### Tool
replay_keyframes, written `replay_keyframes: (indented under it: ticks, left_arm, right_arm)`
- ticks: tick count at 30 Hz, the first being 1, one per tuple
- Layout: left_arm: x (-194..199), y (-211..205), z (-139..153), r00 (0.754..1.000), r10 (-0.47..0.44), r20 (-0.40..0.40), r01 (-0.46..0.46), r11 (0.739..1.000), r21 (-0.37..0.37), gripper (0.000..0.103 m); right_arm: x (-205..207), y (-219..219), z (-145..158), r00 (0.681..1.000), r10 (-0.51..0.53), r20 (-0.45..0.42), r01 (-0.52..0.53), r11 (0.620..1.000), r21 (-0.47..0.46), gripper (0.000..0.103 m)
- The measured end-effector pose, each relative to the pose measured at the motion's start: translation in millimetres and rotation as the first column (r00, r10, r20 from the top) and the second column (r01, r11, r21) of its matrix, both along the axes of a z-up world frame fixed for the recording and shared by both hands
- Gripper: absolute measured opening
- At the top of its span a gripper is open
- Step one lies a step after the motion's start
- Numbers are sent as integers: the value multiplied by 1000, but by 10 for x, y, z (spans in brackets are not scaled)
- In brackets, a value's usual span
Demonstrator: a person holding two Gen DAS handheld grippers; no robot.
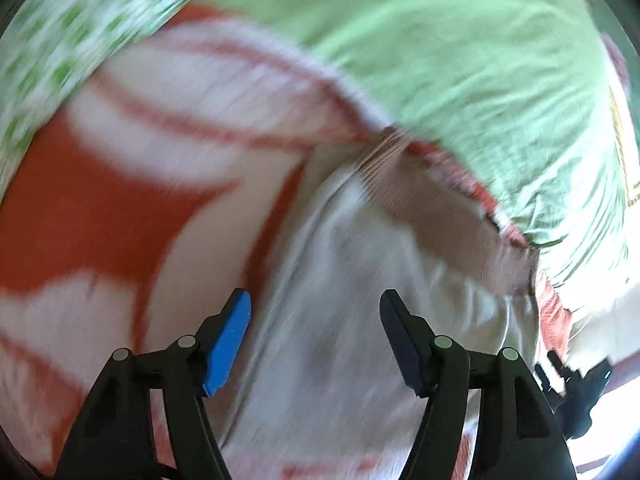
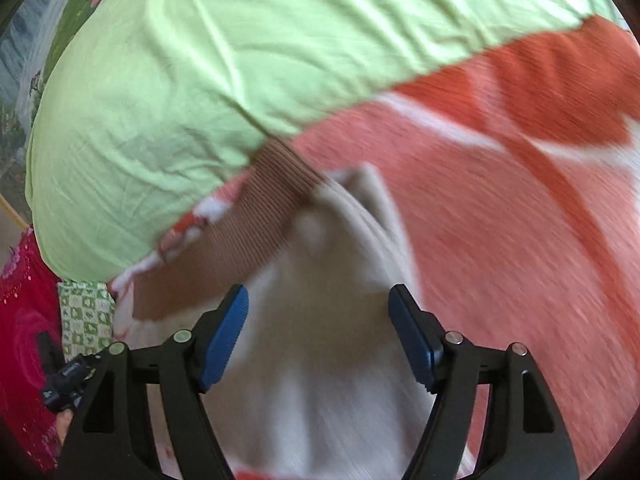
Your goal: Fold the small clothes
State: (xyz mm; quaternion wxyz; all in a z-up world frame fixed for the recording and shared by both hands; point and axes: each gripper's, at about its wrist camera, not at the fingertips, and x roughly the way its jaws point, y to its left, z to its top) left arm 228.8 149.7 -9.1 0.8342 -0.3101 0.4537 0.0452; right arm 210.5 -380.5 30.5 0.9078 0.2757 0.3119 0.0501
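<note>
A small cream garment [image 1: 360, 280] with a brown ribbed band [image 1: 432, 200] lies on an orange-and-white blanket [image 1: 100, 220]. My left gripper [image 1: 316, 308] hangs over the cream cloth with its jaws wide apart and nothing pinched between the blue pads. In the right wrist view the same cream garment [image 2: 328, 320] and its brown ribbed band [image 2: 248, 232] lie below my right gripper [image 2: 318, 300], which is open above the cloth. Both views are motion-blurred.
A light green pillow [image 2: 200, 80] rests on the blanket's [image 2: 520, 220] far edge, just behind the brown band. A green-and-white patterned cloth [image 1: 60, 40] lies at the upper left. Red fabric [image 2: 24, 340] and the other gripper's body [image 2: 64, 380] show at the left edge.
</note>
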Motion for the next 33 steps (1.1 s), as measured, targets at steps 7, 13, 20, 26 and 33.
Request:
replay_keyframes:
  ticks: [7, 13, 20, 26, 33]
  left_arm:
    - [-538, 70, -483, 985, 19, -171, -36, 995, -98, 68]
    - [-522, -169, -656, 975, -29, -221, -2, 990, -139, 69]
    - [-401, -148, -735, 980, 65, -187, -100, 978, -185, 36]
    - [-534, 24, -339, 996, 74, -59, -84, 977, -196, 11]
    - [-505, -15, -456, 995, 4, -102, -20, 988, -153, 14]
  right_arm:
    - [-285, -39, -382, 991, -49, -124, 54, 998, 40, 76]
    - [-332, -58, -515, 989, -33, -146, 44, 997, 71, 76]
    - [-286, 65, -625, 988, -48, -149, 65, 992, 108, 60]
    - [-451, -38, -429, 992, -59, -109, 79, 979, 189, 12]
    - [-396, -43, -512, 983, 16, -183, 7, 992, 125, 11]
